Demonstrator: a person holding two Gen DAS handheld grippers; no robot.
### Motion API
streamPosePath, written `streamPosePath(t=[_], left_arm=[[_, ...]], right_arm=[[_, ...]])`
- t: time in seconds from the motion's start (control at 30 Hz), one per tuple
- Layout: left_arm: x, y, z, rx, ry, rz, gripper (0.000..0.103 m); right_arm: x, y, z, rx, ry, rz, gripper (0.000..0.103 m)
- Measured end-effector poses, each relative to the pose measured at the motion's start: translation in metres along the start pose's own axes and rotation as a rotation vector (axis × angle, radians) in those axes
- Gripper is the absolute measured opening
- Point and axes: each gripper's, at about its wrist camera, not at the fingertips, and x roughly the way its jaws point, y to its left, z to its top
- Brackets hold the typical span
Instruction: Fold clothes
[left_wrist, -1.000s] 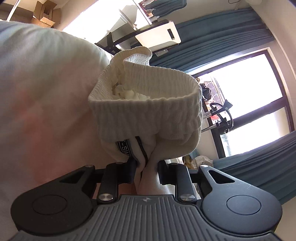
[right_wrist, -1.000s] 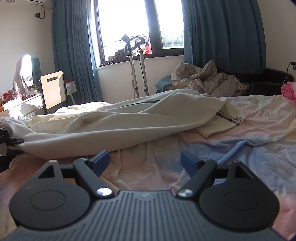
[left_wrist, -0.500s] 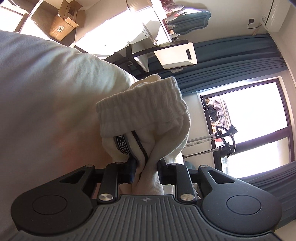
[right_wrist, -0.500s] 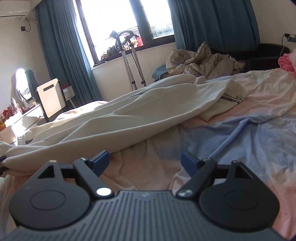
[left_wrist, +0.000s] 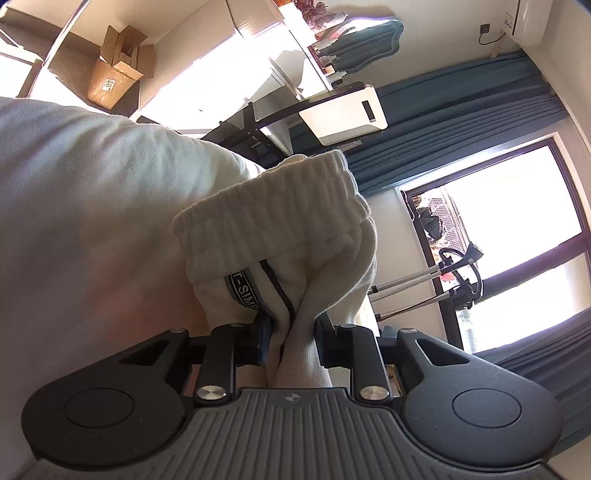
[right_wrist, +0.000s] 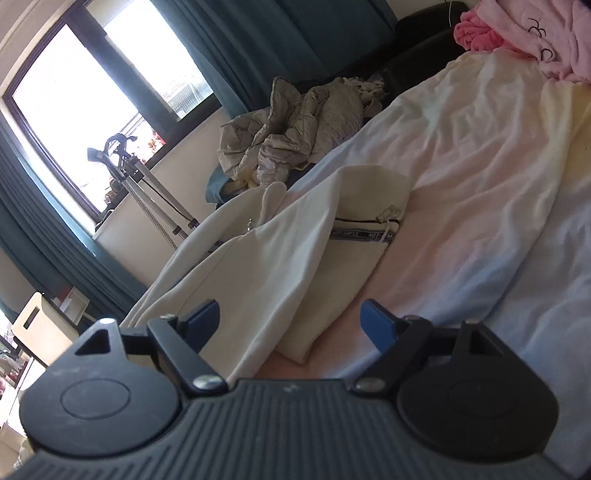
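Left fingers (left_wrist: 291, 341) pinch cream garment (left_wrist: 280, 236) lettered "SIMP".

A bed (right_wrist: 517, 192) carries everything here, covered by a rumpled sheet (right_wrist: 480, 155) that shades from white through pale pink to light blue. Directly ahead of the wide-spread right jaws, and running on past them to the left, a cream garment (right_wrist: 266, 266) lies stretched along the sheet; its folded end with a lettered dark band and a knotted drawcord (right_wrist: 386, 218) sits further ahead, slightly right of the jaw line. Far ahead and to the right, a pink bundle of clothes (right_wrist: 517, 33) rests at the bed's far edge. Beyond the garment, ahead and left, a grey crumpled quilt (right_wrist: 295, 129) is heaped by the bedside.
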Motion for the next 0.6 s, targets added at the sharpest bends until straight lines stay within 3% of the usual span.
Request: streamPosePath(t=[0.13, 0.23, 0.3, 0.33, 0.47, 0.6], left_arm=[[0.013, 0.004, -0.004, 0.018, -0.021, 0.016, 0.027], [0.021, 0.005, -0.003, 0.015, -0.028, 0.014, 0.028], [0.024, 0.003, -0.003, 0.029, -0.035, 0.012, 0.028], [0.026, 0.004, -0.002, 0.019, -0.039, 0.003, 0.028], [0.029, 0.005, 0.003, -0.012, -0.047, -0.026, 0.027], [0.023, 0.009, 0.008, -0.049, -0.042, -0.052, 0.025]], right_arm=[[0.064, -0.022, 0.036, 0.042, -0.014, -0.047, 0.082], [0.103, -0.031, 0.058, 0.095, -0.014, -0.05, 0.072], [0.121, -0.027, 0.068, 0.055, -0.023, -0.077, 0.049], [0.126, -0.023, 0.072, 0.008, -0.033, -0.101, 0.012], [0.117, -0.003, 0.079, -0.082, -0.089, -0.164, 0.004], [0.064, 0.02, 0.096, -0.111, -0.21, -0.152, 0.004]])
